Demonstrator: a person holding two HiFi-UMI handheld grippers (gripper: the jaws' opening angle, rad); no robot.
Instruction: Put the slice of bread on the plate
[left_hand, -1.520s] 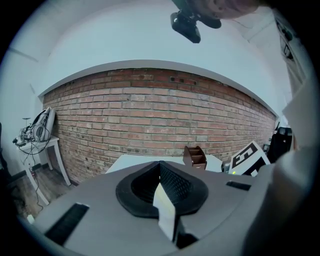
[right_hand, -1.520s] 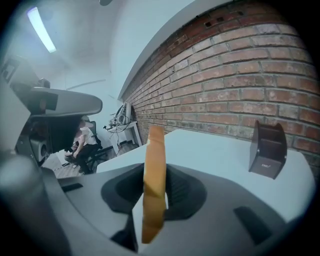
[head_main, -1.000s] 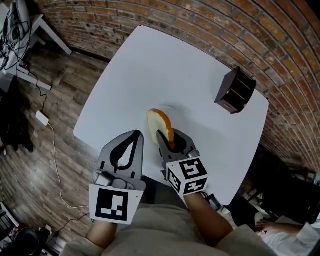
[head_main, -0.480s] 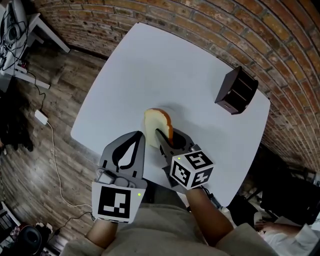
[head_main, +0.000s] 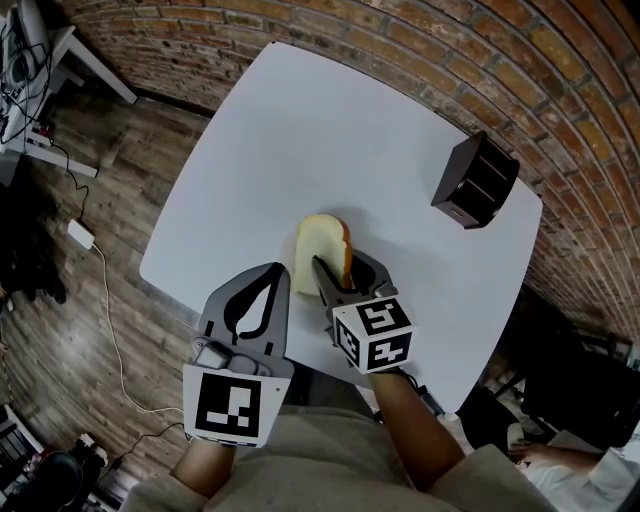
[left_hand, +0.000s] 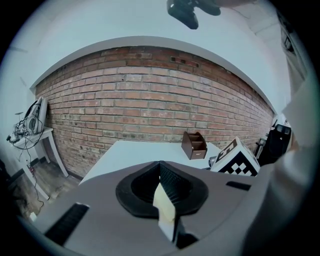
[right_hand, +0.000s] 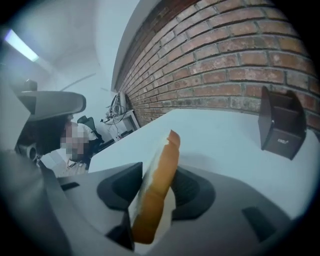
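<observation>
One bread slice (head_main: 322, 243) on edge, loose between just-opened fingers (head_main: 323, 277) of right gripper (head_main: 340, 264), over bench (head_main: 300, 130), left gripper (head_main: 271, 268) fingers together.

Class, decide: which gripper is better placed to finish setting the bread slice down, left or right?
Right. The bread slice stands on edge between the right gripper's jaws, which have just been opening. The left gripper sits beside it, jaws together, holding nothing.

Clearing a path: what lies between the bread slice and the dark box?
Nothing visible: the head view shows only bare white table between bread slice and dark box.
</observation>
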